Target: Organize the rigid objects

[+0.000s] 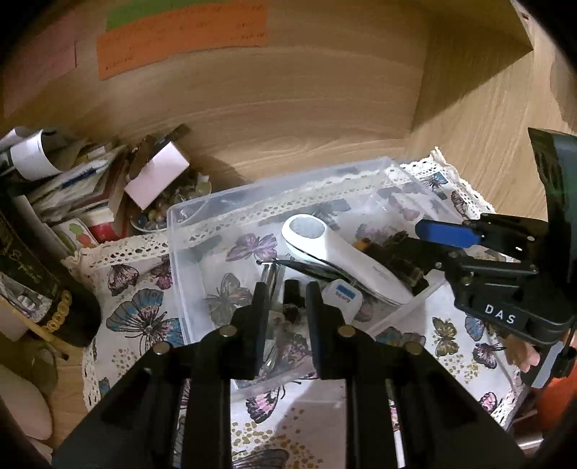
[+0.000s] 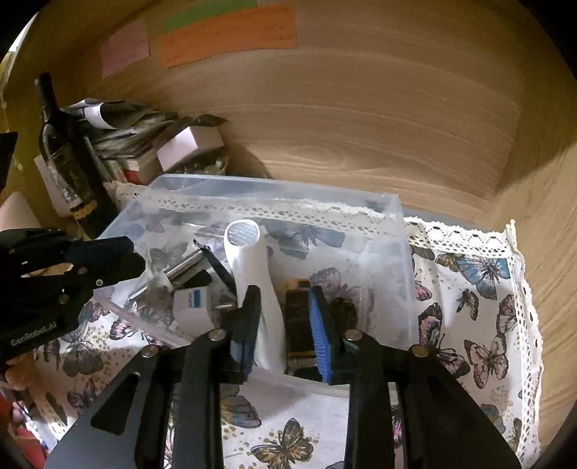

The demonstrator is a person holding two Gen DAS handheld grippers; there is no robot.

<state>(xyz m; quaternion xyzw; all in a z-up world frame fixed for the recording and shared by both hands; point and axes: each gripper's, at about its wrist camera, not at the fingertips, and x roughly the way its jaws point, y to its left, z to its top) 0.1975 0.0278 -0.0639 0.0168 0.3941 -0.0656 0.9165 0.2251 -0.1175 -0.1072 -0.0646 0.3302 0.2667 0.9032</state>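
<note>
A clear plastic box [image 1: 173, 223] [image 2: 396, 202] stands on a butterfly-print cloth. In it lie a white handheld device [image 1: 324, 245] [image 2: 249, 249], a white plug with a blue label [image 1: 342, 292] [image 2: 191, 303], a metal cylinder [image 2: 184, 268] and a dark block with gold trim [image 1: 393, 256] [image 2: 299, 317]. My left gripper [image 1: 286, 306] [image 2: 133, 259] hovers over the box's near-left part, jaws almost together, gripping nothing. My right gripper [image 2: 285, 317] [image 1: 418, 238] hangs over the near-right part with blue pads apart. The white handle and the dark block lie below its gap, unpressed.
Wooden walls close in behind and to the right, with coloured paper notes [image 2: 227, 32] stuck high up. Papers, books and a white carton [image 1: 155, 176] pile up at the back left beside a dark wine bottle [image 2: 61, 144]. The lace-edged cloth [image 2: 487, 324] extends right of the box.
</note>
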